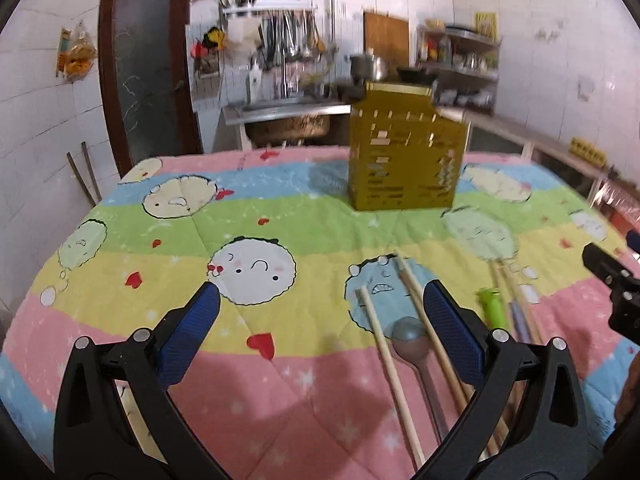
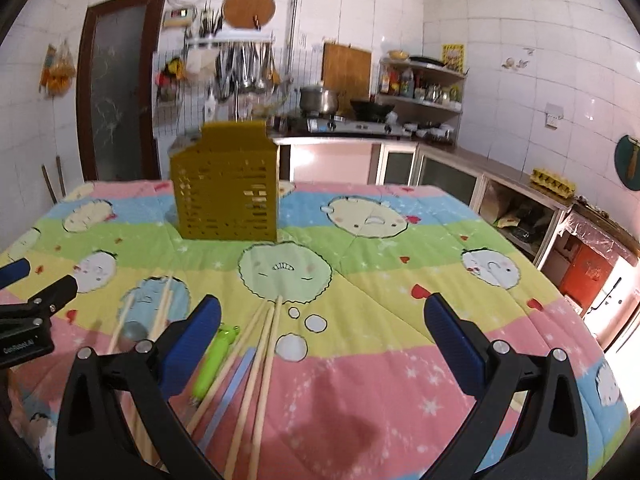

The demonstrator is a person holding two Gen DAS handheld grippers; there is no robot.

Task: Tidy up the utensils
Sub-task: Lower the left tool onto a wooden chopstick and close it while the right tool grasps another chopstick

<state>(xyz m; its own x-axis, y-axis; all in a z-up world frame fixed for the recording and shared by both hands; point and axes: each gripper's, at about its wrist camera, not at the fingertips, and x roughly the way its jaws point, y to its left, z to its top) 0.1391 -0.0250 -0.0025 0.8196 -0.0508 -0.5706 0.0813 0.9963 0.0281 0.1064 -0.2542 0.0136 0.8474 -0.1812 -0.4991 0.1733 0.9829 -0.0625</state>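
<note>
No utensil visibly stowed. Chopsticks (image 2: 256,364), spoon (image 1: 412,344) and green tool (image 2: 212,364) lie along the counter's (image 2: 380,380) near edge; holder (image 2: 226,184) stands mid-counter. Left tongs (image 1: 320,312) and right tongs (image 2: 322,320) spread wide, gripping nothing.
</note>
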